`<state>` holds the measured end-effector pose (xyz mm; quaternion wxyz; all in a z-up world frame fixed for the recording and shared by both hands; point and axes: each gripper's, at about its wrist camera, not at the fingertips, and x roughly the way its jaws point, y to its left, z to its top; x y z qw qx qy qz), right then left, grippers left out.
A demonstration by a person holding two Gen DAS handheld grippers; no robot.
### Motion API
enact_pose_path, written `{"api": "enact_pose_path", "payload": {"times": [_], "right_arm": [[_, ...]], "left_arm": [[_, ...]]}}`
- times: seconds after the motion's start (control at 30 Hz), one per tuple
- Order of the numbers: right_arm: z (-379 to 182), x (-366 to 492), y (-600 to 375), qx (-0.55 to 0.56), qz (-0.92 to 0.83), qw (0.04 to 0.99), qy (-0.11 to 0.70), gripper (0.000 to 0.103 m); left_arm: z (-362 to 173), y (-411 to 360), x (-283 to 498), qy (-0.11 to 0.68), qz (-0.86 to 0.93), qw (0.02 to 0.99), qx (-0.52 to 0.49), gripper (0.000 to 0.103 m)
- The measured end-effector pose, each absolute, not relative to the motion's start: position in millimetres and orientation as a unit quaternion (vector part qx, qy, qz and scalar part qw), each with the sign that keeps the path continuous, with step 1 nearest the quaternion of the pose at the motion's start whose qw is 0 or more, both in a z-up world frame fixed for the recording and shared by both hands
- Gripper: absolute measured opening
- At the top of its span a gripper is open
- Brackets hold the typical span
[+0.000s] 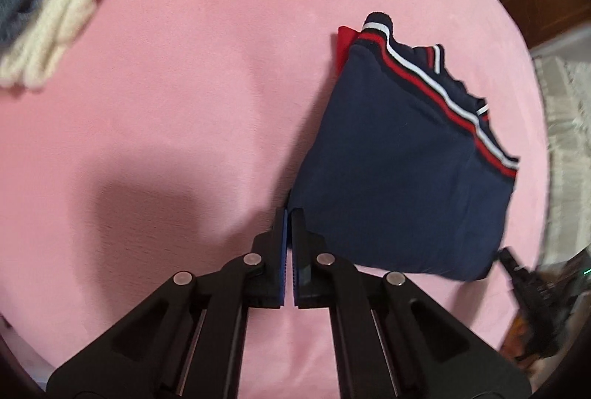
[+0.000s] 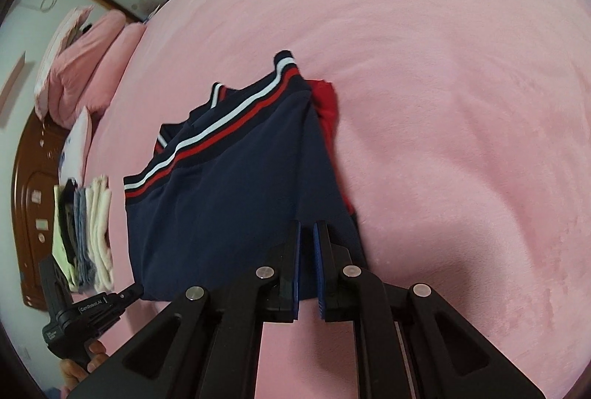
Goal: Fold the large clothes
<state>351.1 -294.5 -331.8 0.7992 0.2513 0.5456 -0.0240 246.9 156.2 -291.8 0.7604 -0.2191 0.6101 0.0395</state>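
A folded navy garment with red and white stripes along its far hem lies on the pink bed; a red layer shows at its far corner. It also shows in the right wrist view. My left gripper is shut on the garment's near left corner. My right gripper is nearly shut, its jaws pinching the garment's near right corner. Each gripper appears at the edge of the other's view: the right gripper and the left gripper.
The pink blanket covers the bed. A stack of folded cream and blue clothes lies at the far left, also seen in the right wrist view. Pink pillows and a wooden headboard stand beyond.
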Motion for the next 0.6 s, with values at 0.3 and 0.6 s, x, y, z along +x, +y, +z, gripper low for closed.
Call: {"api": "enact_pose_path", "payload": {"times": [0.3, 0.6], "right_arm": [[-315, 382, -242, 0.201, 0.049, 0.805, 0.556, 0.007], [-335, 421, -190, 0.209, 0.066, 0.776, 0.591, 0.007]], "left_arm": [[-289, 172, 215, 0.612, 0.076, 0.739, -0.269, 0.023], [-301, 154, 188, 0.613, 0.054, 0.720, -0.320, 0.027]]}}
